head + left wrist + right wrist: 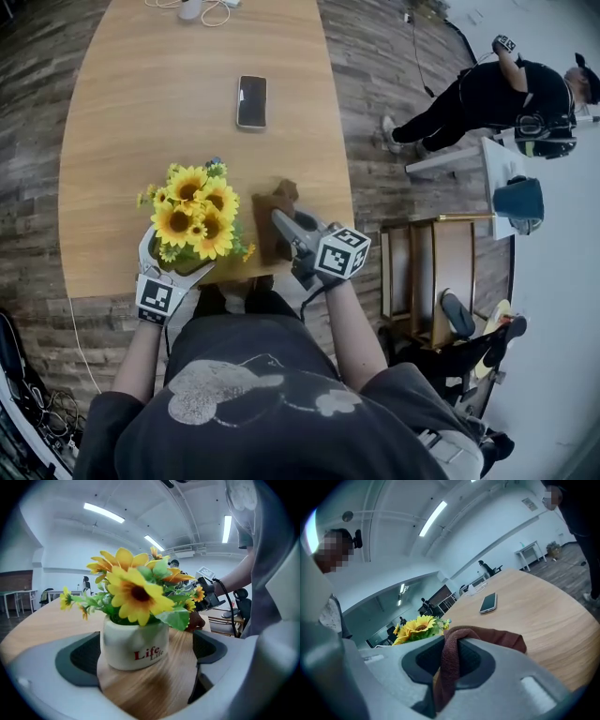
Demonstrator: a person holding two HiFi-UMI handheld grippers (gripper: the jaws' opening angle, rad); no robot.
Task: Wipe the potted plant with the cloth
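Seen from the head view, the potted plant [195, 218] is mostly yellow flower heads [174, 223] near the front edge of the table [131, 122], and they hide its pot. The left gripper view shows that white pot [135, 645], printed "Life" in red. It stands upright on the wood between the spread jaws of the left gripper [147, 654]. One pad [84, 656] sits close beside the pot and the other [208, 644] stands clear of it, so nothing is clamped.

The right gripper [449, 660] is clenched on a brown cloth [449, 667], with a fold pinched between its jaws. In the head view the rest of the cloth lies on the table just right of the plant.

A dark phone [251, 101] lies flat beyond the plant, well apart from it. The table is pale wood with a rounded far end and stands on a dark plank floor [375, 56]. A person in black [487, 94] is far to the plant's right. Strip lights [104, 513] cross the white ceiling above the plant.
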